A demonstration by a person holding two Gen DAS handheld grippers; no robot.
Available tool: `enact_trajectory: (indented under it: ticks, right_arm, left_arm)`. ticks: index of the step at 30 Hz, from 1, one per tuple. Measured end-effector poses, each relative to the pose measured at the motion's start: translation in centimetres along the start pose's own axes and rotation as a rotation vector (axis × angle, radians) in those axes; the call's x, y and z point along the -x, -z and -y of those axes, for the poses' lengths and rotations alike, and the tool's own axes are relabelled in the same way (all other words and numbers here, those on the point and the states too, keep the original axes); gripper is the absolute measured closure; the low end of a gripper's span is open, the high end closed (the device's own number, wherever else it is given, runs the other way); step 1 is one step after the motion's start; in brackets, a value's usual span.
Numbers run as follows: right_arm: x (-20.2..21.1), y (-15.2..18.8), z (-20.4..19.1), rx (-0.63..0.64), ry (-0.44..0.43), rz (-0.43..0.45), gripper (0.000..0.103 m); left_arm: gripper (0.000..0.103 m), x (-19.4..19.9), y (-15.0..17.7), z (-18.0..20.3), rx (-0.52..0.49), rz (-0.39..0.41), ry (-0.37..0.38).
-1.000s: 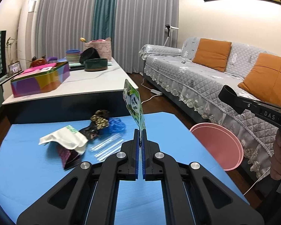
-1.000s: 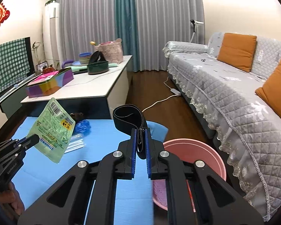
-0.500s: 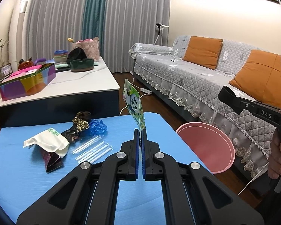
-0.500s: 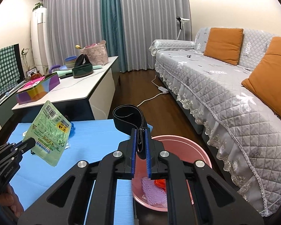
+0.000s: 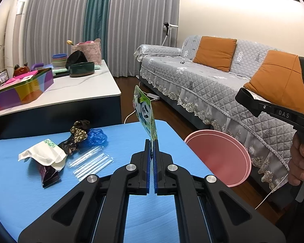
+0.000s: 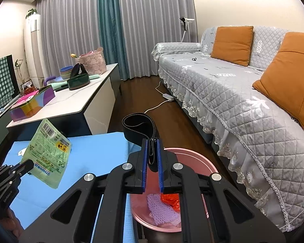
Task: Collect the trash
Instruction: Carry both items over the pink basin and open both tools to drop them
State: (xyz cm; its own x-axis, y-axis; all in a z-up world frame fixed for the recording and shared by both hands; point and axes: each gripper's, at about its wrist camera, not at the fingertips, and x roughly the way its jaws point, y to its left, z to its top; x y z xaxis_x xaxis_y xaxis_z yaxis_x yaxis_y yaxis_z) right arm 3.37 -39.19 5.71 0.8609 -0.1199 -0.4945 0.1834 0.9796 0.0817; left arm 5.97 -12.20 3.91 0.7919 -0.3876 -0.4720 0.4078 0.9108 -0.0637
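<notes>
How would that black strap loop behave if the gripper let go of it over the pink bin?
The black strap loop holds a rounded arch above the right gripper, so it seems springy, not limp. It looks thin and probably light, likely dropping straight into the pink bin.

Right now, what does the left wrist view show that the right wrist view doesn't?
Left wrist only: the litter pile, a white paper bag, clear straw sleeves, a blue plastic wad. Right wrist only: purple mesh and red wrapper inside the pink round basin. Both: blue table, basin, green snack pouch in the left hand-held gripper.
</notes>
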Motion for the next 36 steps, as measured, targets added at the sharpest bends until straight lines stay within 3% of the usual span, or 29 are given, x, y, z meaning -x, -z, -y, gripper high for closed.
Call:
enact_trajectory:
  ticks: [26, 36]
  right_arm:
    - [-1.4, 0.7, 4.7, -0.069, 0.084, -0.022, 0.094]
    - [-3.4, 1.2, 6.0, -0.09, 0.109, -0.067, 0.094]
  left_arm:
    - [0.101, -4.1, -2.4, 6.2, -0.035, -0.014, 0.107]
    - [0.101, -7.8, -2.6, 8.6, -0.022, -0.056, 0.16]
